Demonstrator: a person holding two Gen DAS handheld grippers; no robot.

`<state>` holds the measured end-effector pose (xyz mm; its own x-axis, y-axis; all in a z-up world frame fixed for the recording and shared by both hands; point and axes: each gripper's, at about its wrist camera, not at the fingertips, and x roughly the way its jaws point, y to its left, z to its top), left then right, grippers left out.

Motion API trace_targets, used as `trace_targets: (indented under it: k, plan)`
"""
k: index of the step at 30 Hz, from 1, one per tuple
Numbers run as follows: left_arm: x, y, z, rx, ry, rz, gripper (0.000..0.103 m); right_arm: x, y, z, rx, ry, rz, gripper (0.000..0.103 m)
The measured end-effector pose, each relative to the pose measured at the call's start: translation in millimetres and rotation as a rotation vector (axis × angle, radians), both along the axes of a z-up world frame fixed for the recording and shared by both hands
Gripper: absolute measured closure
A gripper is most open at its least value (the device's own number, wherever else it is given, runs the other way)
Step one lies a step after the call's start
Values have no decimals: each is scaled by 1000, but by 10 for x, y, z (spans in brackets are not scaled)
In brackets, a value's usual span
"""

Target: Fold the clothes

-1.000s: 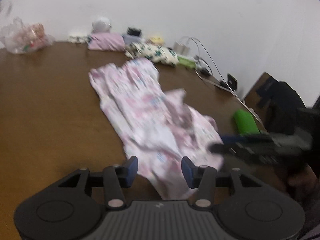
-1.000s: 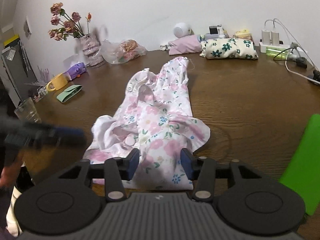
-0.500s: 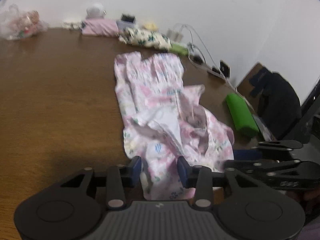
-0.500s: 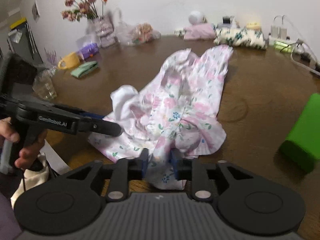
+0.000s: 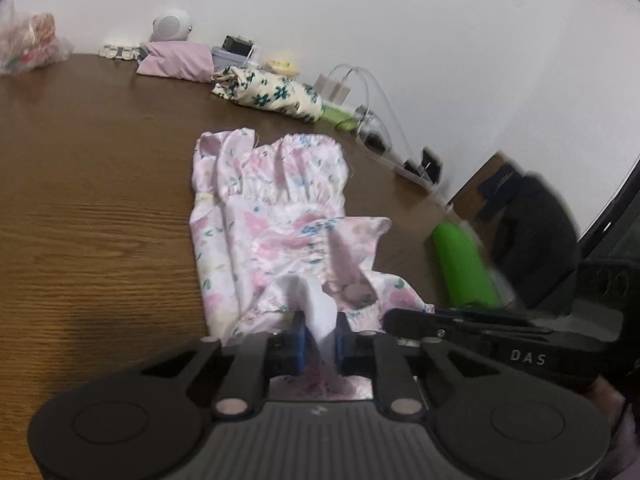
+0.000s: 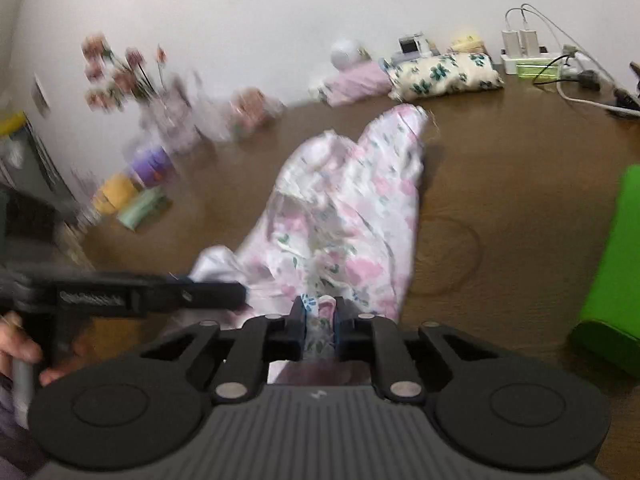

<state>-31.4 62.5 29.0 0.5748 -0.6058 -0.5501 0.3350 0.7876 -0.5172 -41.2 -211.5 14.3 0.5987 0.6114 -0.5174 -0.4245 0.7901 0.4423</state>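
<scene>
Having just closed, your left gripper (image 5: 320, 340) and right gripper (image 6: 320, 330) clamp the floral garment (image 5: 276, 208) lying before the green roll (image 5: 464, 268); lift both evenly, keeping the hem taut.

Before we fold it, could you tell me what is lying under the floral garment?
The floral garment lies on the brown table, bare wood all round it. Whether anything small sits beneath the cloth cannot be seen; the fabric covers it.
</scene>
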Motion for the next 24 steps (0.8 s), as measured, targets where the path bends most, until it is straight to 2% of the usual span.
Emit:
trace_targets:
  k: [2, 3, 5, 7, 9, 10, 11, 12, 13, 15, 18, 20, 22, 24]
  plan:
    - [84, 103, -47, -126, 27, 1, 94, 40, -83, 26, 108, 10, 22, 92]
    - [127, 115, -67, -134, 36, 16, 94, 68, -71, 10, 103, 19, 22, 92]
    - [199, 49, -109, -43, 38, 50, 92, 117, 8, -44, 39, 28, 14, 92]
    - [218, -48, -133, 18, 28, 39, 85, 166, 86, -97, -25, 38, 5, 89]
    - [184, -61, -116, 37, 14, 29, 71, 173, 157, -108, -85, 27, 6, 84]
    - [154, -23, -94, 34, 10, 25, 65, 130, 183, -65, -110, -1, 15, 65]
    - [124, 16, -73, 32, 6, 20, 51, 71, 183, -5, -132, -38, 21, 44]
    - [60, 75, -45, 34, -10, 18, 45, -13, 159, 71, -157, -91, 21, 38]
    - [-18, 143, -15, 38, -31, 17, 44, -106, 130, 153, -183, -150, 19, 36]
    - [-209, 243, 47, 67, -80, -16, 44, -316, 76, 279, -234, -249, 66, 36]
    - [-498, 205, 107, 127, -166, -124, 43, -631, 82, 331, -274, -355, 229, 36]
    - [-665, 102, 133, 182, -240, -203, 37, -774, 175, 294, -311, -391, 324, 36]
    - [-726, -60, 107, 268, -309, -253, 30, -842, 350, 192, -390, -425, 391, 36]
    - [-710, -165, 45, 350, -316, -271, 30, -845, 532, 65, -478, -441, 428, 36]
